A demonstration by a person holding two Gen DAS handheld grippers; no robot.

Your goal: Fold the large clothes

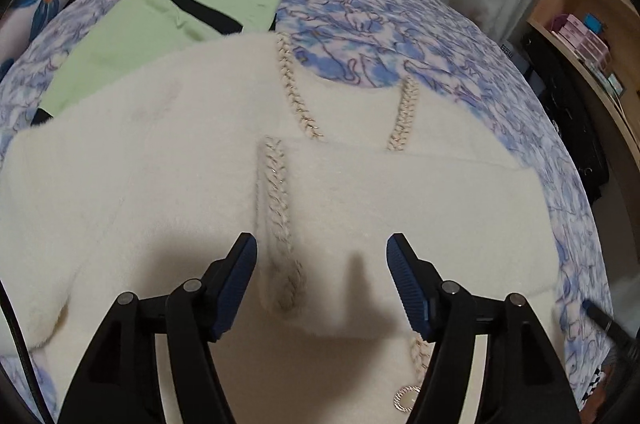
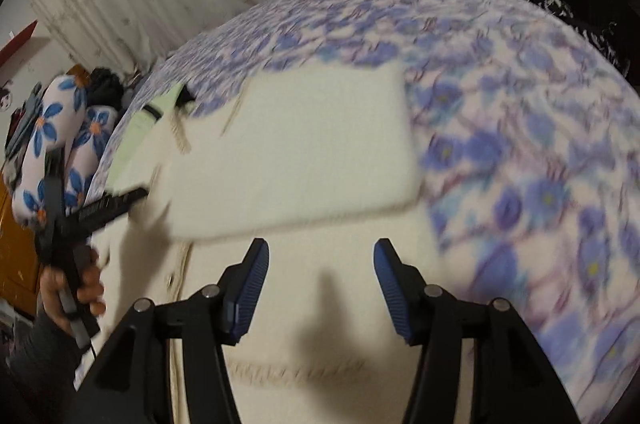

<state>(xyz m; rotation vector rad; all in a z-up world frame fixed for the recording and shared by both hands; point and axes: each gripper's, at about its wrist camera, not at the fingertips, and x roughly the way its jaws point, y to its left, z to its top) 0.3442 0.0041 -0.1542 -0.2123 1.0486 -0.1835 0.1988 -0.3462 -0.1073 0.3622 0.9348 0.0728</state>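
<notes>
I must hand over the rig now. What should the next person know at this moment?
Left gripper: open, holding nothing, above the cream fuzzy cardigan.
Right gripper: open, holding nothing, above the same cardigan.
Cardigan lies on the blue floral bedspread, one part already folded over its body. A green garment lies beyond it.
Left: finish folding the cardigan.

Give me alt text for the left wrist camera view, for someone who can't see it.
A fluffy white cardigan with braided trim lies partly folded on a blue floral bedspread, filling most of the view. The open left gripper hovers over it, nothing between its blue pads. A light green garment lies behind it.
</notes>
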